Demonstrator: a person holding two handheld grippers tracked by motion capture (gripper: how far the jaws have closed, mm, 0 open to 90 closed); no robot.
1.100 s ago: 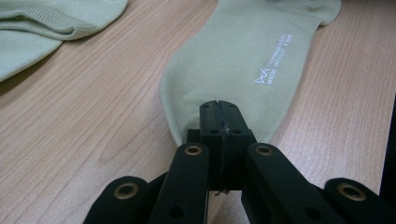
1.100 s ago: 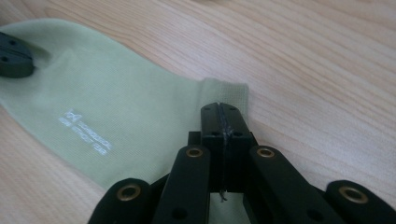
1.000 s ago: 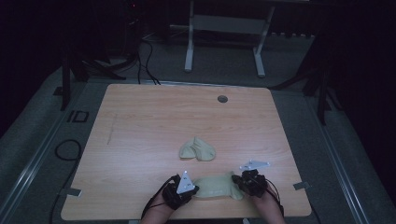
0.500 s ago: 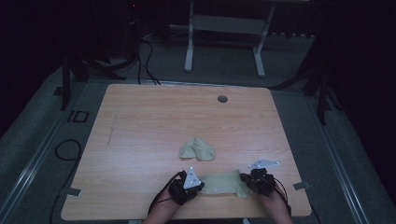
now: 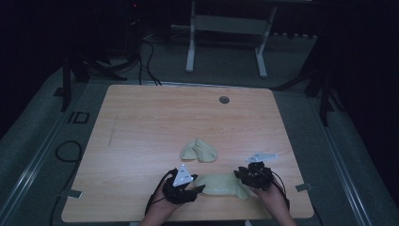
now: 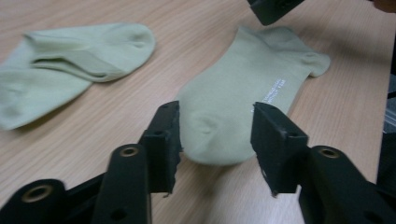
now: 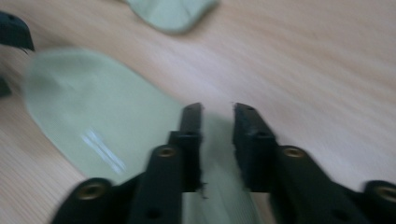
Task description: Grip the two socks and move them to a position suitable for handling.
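A pale green sock (image 5: pixel 221 184) lies flat near the table's front edge, between my two grippers. My left gripper (image 5: pixel 196 189) is at its left end. In the left gripper view the jaws (image 6: pixel 217 140) stand apart on either side of the sock's (image 6: pixel 243 102) rounded end, and their pads do not press it. They have just been opening. My right gripper (image 5: pixel 243 176) is at the sock's right end. Its jaws (image 7: pixel 217 114) have also just been opening, with a narrow gap over the blurred sock (image 7: pixel 93 116). A second, folded green sock (image 5: pixel 199 150) lies behind.
The wooden table (image 5: pixel 141 122) has a round cable hole (image 5: pixel 224 100) near its far edge. Beyond it stand a white table frame (image 5: pixel 226 28) and cables (image 5: pixel 141 56) on the dark floor. A person's hands (image 5: pixel 273 202) come in at the front edge.
Both grippers' jaws stand wider than before, and the near sock now lies loose on the table. The hands have barely shifted.
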